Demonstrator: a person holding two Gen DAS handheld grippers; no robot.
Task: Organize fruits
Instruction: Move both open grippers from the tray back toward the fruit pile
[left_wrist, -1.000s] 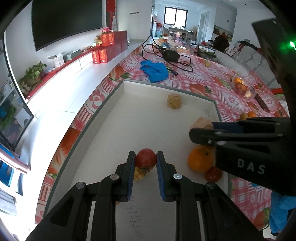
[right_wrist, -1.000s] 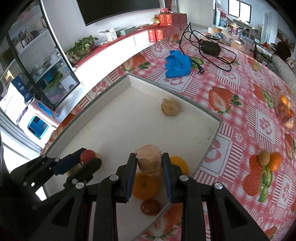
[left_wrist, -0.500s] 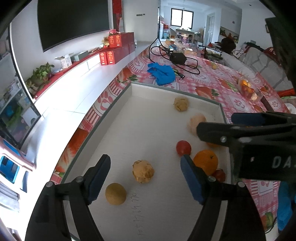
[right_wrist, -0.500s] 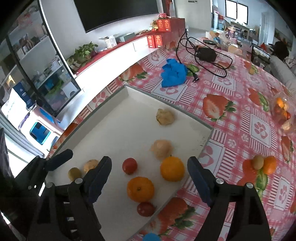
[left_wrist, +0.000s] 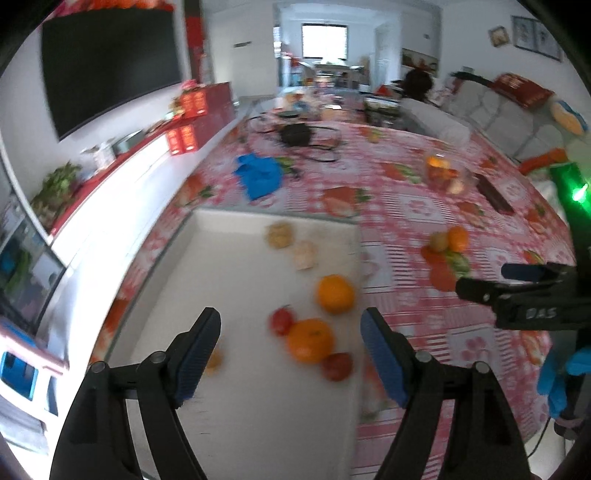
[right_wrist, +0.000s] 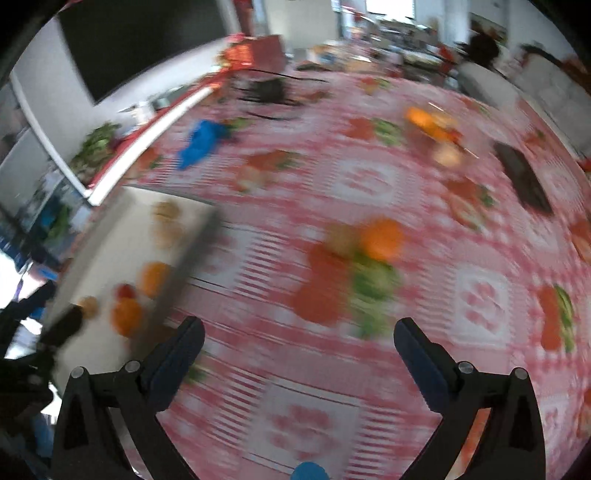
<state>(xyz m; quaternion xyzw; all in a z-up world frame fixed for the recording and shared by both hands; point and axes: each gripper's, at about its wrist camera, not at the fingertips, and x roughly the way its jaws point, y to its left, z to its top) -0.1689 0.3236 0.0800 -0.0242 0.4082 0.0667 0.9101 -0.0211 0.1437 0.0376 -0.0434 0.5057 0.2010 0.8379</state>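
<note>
Over tablecloth (right_wrist: 332, 406) — right claw (right_wrist: 299, 343) opening, empty

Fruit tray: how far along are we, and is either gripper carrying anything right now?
Done: the white tray holds two oranges, two red fruits and several tan ones. In hand: nothing. The left gripper is open and empty; the right gripper is empty, its jaws opening above the tablecloth. Left: an orange and a greenish-brown fruit out on the cloth, plus a clear container of fruit.

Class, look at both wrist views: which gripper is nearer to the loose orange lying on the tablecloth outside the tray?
Right. The right gripper hangs over the tablecloth, jaws opening and empty, with the orange just ahead. The left gripper is over the tray, open.
</note>
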